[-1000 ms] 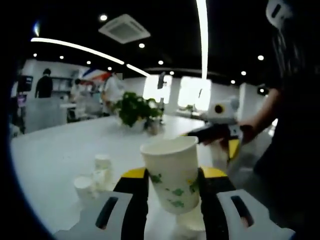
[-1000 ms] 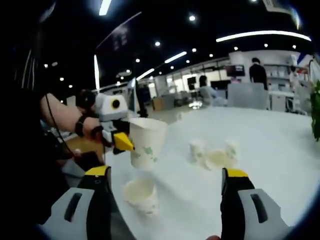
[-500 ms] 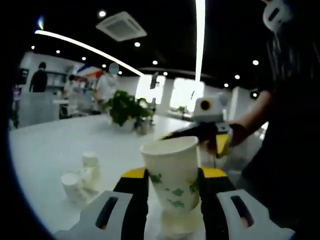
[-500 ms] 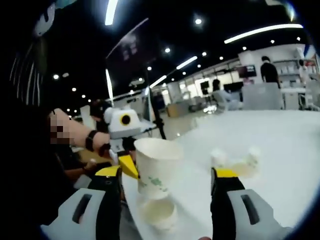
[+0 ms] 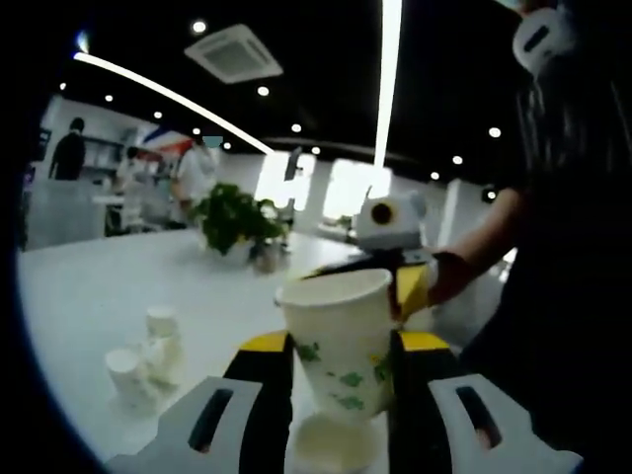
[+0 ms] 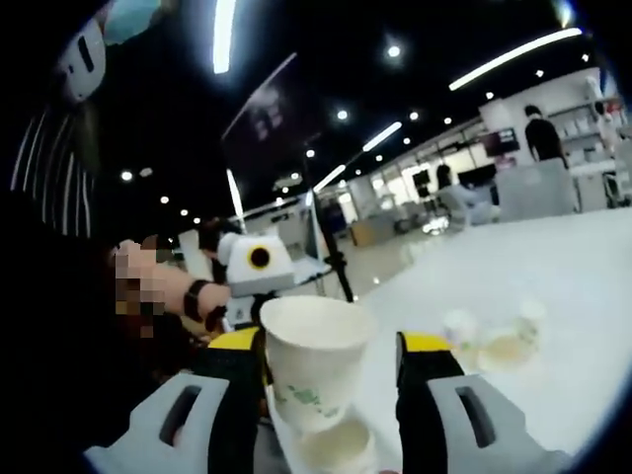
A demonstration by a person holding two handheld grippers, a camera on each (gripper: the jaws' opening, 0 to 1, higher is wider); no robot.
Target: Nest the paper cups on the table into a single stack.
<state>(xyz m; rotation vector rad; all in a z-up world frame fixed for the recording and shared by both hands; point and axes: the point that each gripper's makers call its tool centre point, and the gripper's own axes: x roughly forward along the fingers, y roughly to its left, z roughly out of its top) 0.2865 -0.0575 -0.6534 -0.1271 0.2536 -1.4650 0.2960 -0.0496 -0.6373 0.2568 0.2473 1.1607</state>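
I've got the left hand-held gripper (image 5: 336,370) clamped on a paper cup (image 5: 339,341) by its sides, mouth up — judging by the angle, so its base can drop into the second cup (image 5: 331,444) sitting on the worktop (image 5: 89,306) right below it. The right hand-held gripper (image 6: 331,380) is spread open, jaws flanking that same held cup without obviously touching it. More loose cups (image 5: 143,355) sit well off to the side — they'd go on next.
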